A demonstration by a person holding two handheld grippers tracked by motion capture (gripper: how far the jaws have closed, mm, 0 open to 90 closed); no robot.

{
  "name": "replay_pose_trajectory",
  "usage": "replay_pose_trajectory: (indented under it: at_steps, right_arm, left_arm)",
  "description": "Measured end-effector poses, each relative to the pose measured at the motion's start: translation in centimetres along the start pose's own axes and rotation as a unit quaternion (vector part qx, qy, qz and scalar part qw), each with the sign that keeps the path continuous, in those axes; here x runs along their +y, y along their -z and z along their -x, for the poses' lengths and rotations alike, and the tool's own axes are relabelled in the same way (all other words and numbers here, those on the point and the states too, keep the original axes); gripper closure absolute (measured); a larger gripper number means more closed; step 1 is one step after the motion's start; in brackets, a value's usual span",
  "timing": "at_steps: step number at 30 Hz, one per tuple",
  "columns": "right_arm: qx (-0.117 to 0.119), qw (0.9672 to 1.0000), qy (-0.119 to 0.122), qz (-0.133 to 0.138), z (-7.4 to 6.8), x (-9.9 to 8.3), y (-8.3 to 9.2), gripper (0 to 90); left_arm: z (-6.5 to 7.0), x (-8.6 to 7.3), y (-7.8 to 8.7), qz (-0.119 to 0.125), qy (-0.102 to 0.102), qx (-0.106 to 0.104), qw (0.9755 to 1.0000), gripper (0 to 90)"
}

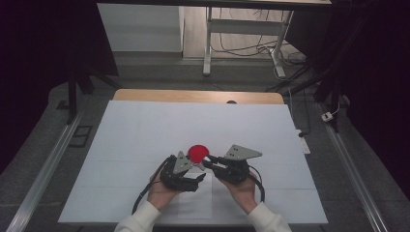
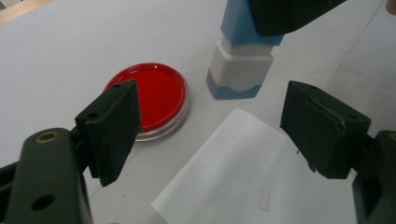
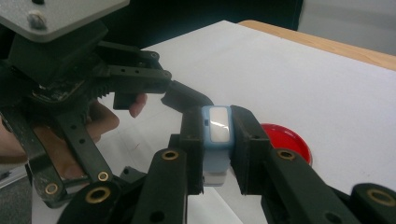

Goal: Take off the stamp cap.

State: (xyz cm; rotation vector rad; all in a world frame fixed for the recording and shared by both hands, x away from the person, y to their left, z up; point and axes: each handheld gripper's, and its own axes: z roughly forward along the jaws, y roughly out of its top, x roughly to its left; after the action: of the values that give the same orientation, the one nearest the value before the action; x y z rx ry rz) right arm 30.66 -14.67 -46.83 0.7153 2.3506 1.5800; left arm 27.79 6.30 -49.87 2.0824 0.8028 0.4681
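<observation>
A round red dish [image 1: 197, 152] with a clear rim lies on the white table cover. My right gripper [image 3: 217, 140] is shut on a blue and white stamp-like block [image 3: 218, 128], gripped at its blue upper part. The block [image 2: 240, 65] stands upright with its white and blue base low over the table, just right of the dish [image 2: 154, 95] and beyond a sheet's corner. My left gripper [image 2: 210, 116] is open with nothing between its jaws, above that white paper sheet [image 2: 243, 172] and facing the block. In the high view the left gripper [image 1: 198, 170] and right gripper [image 1: 209, 161] meet just below the dish.
The white cover [image 1: 145, 130] spans most of the wooden table [image 1: 145, 94]. Beyond the far edge are a desk frame [image 1: 208, 43] and floor cables [image 1: 290, 58]. A metal rail [image 1: 48, 159] runs along the left, another along the right.
</observation>
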Motion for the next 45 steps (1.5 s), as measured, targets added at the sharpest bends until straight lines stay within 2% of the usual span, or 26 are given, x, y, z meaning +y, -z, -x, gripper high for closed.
replay_pose_trajectory:
  at_steps: [7,11,20,35,45]
  right_arm:
    - [-0.001,0.9999,-0.01,0.004,0.2,-0.1,0.2,74.7]
    - [-0.003,0.9999,-0.01,0.003,0.2,-0.3,0.2,74.7]
    - [-0.005,0.9999,-0.011,0.005,0.1,-0.3,0.2,74.7]
    - [-0.008,0.9999,-0.012,0.006,0.1,-0.4,0.1,74.7]
    - [-0.005,0.9997,-0.022,0.01,0.2,-0.5,0.2,74.7]
  left_arm:
    - [0.5,0.2,-0.6,-0.002,-0.006,-0.002,1.0,21.2]
    - [0.9,0.3,-0.9,0.004,-0.013,0.002,0.9999,23.0]
    - [1.2,0.5,-1.1,0.012,-0.016,0.007,0.9998,27.1]
    - [1.4,0.4,-1.5,0.012,-0.022,0.017,0.9995,39.9]
    - [1.5,0.3,-1.7,0.007,-0.027,0.021,0.9994,49.8]
